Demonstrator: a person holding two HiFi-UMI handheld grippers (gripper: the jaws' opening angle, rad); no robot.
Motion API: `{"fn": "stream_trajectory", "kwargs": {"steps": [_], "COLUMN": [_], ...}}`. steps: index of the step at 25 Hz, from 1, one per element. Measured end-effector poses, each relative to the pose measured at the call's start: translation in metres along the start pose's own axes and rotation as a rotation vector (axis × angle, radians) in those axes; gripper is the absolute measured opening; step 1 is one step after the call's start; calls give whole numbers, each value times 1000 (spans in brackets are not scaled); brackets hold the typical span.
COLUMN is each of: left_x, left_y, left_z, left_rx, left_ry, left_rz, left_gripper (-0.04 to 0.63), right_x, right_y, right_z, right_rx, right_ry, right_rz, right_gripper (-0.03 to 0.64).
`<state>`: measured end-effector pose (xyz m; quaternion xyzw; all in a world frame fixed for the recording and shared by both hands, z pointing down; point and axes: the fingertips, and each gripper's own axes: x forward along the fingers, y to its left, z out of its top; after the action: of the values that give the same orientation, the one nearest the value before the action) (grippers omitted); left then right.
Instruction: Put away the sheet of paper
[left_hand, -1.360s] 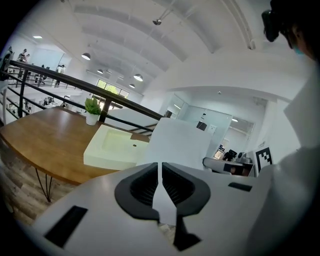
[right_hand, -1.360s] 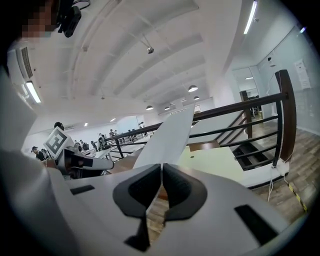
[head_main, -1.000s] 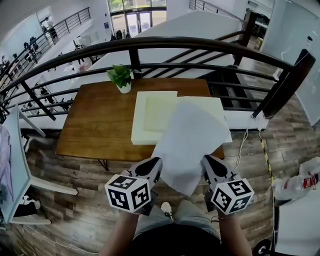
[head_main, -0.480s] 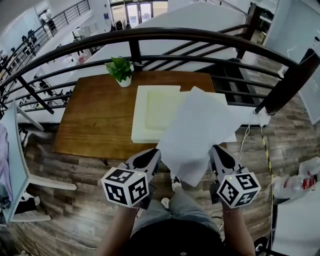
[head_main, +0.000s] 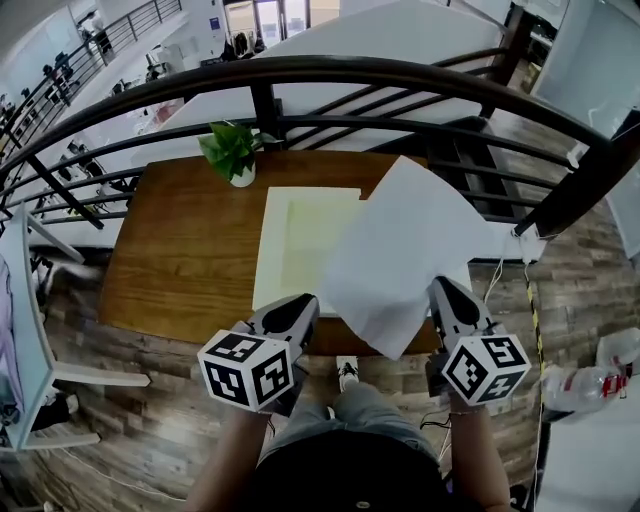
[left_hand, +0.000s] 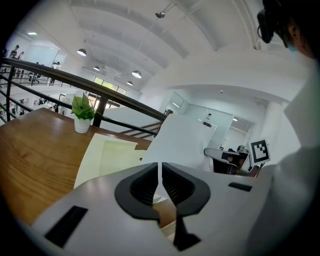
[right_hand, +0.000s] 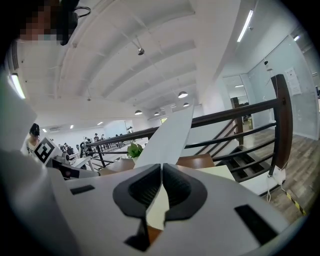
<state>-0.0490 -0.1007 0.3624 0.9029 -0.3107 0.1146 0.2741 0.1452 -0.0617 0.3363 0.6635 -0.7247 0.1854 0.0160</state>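
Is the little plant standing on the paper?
No, the potted plant stands on the bare wooden table, apart from the sheet of paper.

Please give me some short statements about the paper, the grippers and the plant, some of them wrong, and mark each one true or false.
1. The left gripper and the right gripper are both shut on the paper. True.
2. The paper lies flat on the table. False: it is held up in the air over the table.
3. A plant stands on the table. True.
4. The plant is at the table's near edge. False: it is at the far edge, by the railing.
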Motion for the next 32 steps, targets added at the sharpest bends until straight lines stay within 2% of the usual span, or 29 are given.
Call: {"fn": "stream_trajectory", "kwargs": {"steps": [7,11,19,32], "left_x": [34,50,83,112], "left_y": [22,30,36,43], "left_z": [27,30,26,12], "left_rx": [-15,-26,-48,-93], "left_ry": [7,21,65,130], "left_rz": [31,39,43,65], "left_gripper": [37,37,37,37], "right_x": [47,60,77,94], "right_y": [-30,-51,-89,-122], "right_z": [22,26,12,-26], "right_rx": [1,-2,13,17], "right_ry": [15,28,97,250], "right_rz": [-7,-34,-53,-33], "right_gripper": [34,34,34,34]}}
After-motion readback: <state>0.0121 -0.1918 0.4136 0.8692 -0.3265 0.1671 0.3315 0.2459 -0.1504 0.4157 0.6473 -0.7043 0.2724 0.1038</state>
